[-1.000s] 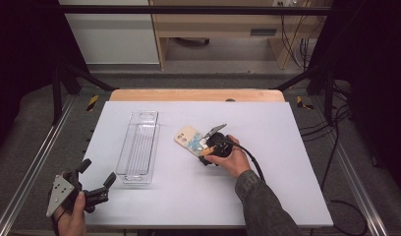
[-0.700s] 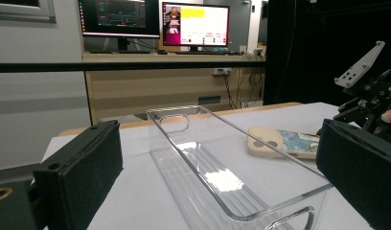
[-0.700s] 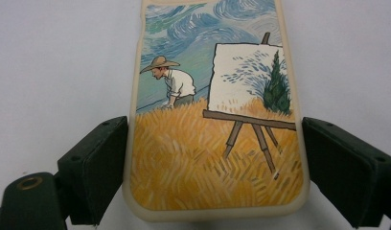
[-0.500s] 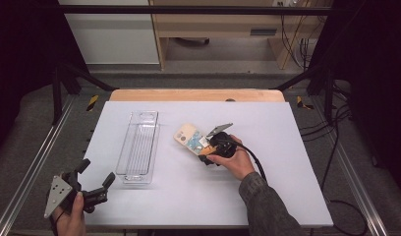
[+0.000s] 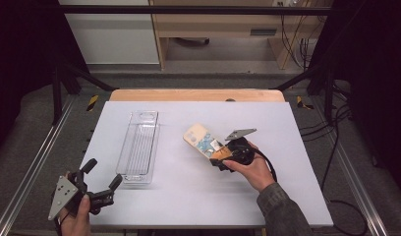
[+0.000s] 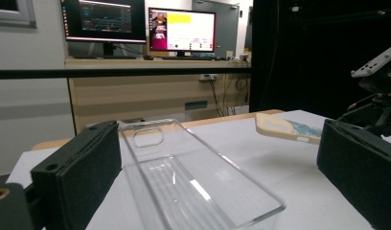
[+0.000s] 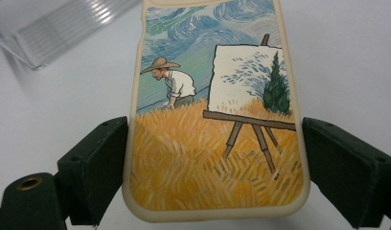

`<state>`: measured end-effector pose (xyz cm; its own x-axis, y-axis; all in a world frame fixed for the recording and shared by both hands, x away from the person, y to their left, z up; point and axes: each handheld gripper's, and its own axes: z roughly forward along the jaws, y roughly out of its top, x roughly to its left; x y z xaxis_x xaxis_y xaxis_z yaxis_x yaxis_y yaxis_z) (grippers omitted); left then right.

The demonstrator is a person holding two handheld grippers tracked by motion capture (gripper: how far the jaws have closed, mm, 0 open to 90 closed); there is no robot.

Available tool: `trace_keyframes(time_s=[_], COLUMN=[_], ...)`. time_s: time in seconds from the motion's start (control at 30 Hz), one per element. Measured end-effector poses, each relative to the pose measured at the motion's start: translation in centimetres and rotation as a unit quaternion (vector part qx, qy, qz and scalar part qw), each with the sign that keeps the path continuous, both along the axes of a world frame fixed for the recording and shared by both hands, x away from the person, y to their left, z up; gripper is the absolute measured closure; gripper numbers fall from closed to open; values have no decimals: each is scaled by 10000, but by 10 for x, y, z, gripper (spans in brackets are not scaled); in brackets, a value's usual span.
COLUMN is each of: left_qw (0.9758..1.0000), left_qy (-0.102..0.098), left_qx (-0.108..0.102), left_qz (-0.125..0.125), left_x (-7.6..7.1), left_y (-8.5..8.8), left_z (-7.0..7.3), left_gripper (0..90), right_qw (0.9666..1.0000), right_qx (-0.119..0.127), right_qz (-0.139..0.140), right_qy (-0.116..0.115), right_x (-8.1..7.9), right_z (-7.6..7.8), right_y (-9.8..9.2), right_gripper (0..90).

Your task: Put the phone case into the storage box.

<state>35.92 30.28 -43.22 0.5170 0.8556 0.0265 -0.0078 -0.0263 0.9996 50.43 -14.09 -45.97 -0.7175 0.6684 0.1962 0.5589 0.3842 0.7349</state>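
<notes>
Right gripper view: black jaws of the right gripper [image 7: 215, 167] closed against the two long edges of a phone case [image 7: 215, 110], printed side up, with a painter in a straw hat, an easel and a yellow field; left pad touching the cream rim, right pad seemingly touching too, though the contact line is hard to read. Beyond the case, white table [image 7: 347, 57] and a corner of a clear plastic tray [image 7: 64, 24].

High view: right gripper [image 5: 222, 153] and hand near the table's middle, case [image 5: 201, 139] lying flat or barely lifted, angled away to the far left. Tray [image 5: 139, 147] just left of it, long side running away from the person, apart from the case. Left gripper [image 5: 101, 177] at the near left corner, jaws spread wide, holding nothing.

Left gripper view: tray [image 6: 193, 187] between its open jaws and beyond them, nearest thing in the path; farther right the case [image 6: 284, 129], then a shelf with two lit monitors [image 6: 181, 31].
</notes>
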Motion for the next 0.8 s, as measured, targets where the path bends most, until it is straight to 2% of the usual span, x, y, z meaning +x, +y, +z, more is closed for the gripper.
trace_keyframes(time_s=[0.03, 0.07, 0.1, 0.27, 0.3, 0.33, 0.37, 0.4, 0.57, 0.8], left_qw=[10000, 9999, 9999, 9988, 9988, 9981, 9981, 9973, 9938, 9900], left_qy=[0, 41, 41, 355, 355, 452, 452, 521, 682, 760], left_qx=[0, 71, 71, -23, -23, 6, 6, 127, 316, 374], left_qz=[0, -74, -74, -325, -325, -428, -428, -508, -821, -1128], left_x=[0, -1, -1, 3, 3, 5, 5, 9, 26, 47], left_y=[0, -8, -8, -32, -32, -43, -43, -54, -83, -109], left_z=[0, 2, 2, 6, 6, 8, 8, 9, 11, 13], left_gripper=[10, 10, 11, 8, 7, 5, 5, 5, 6, 7], right_qw=[10000, 9999, 9999, 9994, 9994, 9990, 9990, 9985, 9977, 9960], right_qx=[0, 124, 156, 322, 322, 421, 421, 507, 641, 838], right_qz=[0, -32, -30, -69, -69, -67, -67, -76, -75, -32], right_qy=[0, -12, -58, -106, -106, -152, -152, -172, -223, -303], right_x=[0, -5, -8, -19, -19, -23, -23, -27, -32, -34], right_z=[0, 3, 4, 7, 7, 8, 8, 8, 6, 2], right_y=[0, -8, -12, -26, -26, -32, -32, -36, -42, -43], right_gripper=[122, 121, 122, 121, 121, 121, 121, 121, 121, 120])
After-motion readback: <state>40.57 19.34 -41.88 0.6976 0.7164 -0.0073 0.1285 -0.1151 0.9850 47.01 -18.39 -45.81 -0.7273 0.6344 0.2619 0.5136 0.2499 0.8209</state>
